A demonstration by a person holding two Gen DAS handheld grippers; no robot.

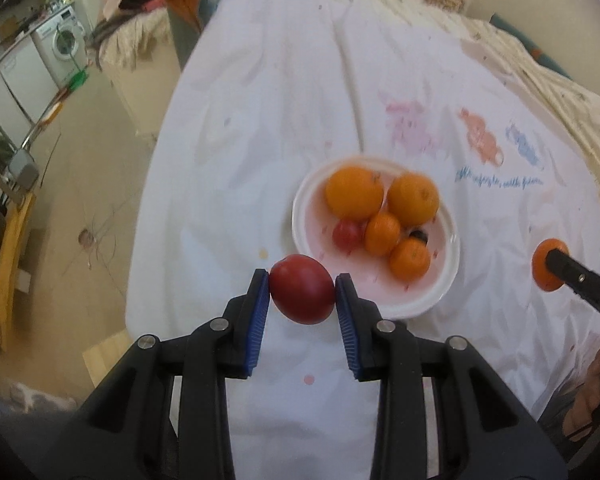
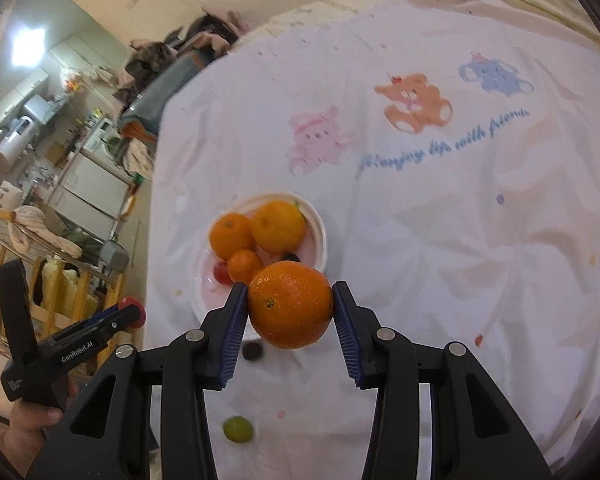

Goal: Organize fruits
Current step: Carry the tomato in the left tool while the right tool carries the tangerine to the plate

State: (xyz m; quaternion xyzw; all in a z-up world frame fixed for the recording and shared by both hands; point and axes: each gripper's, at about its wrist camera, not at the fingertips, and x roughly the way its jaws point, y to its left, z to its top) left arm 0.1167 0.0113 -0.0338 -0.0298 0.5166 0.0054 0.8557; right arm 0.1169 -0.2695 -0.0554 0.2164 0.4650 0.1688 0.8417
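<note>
The left claw (image 1: pixel 302 294) pinches a smooth dark-red round fruit (image 1: pixel 302 289) between its blue ribbed pads, one pad pressed on each side, and holds it clear of the white cloth printed with pastel bears and blue script (image 1: pixel 380 80) that covers the tabletop. The fruit hangs just short of the near-left rim of a shallow white round plate (image 1: pixel 436 300) that rests on the cloth. The plate holds two large oranges at its far side, two smaller oranges nearer, a small red round fruit (image 1: pixel 347 233) at its left and a small dark fruit (image 1: pixel 418 235) partly hidden among the oranges. The right claw (image 2: pixel 290 306) grips a large round orange with a dimpled skin (image 2: pixel 290 304), both pads bearing on its flanks, raised above the cloth and overlapping the near edge of the plate (image 2: pixel 320 232) in its own view. Below it on the cloth lie a small dark round fruit (image 2: pixel 253 350) and, nearer the camera, a small pale-green grape (image 2: pixel 238 429), apart from each other and outside the plate. A person's hand (image 2: pixel 28 432) holds the handle of the left tool at the lower left of the right wrist view. Both views are slightly blurred. A kitchen area with a white washing machine (image 1: pixel 62 36) lies beyond the tabletop's left edge.
</note>
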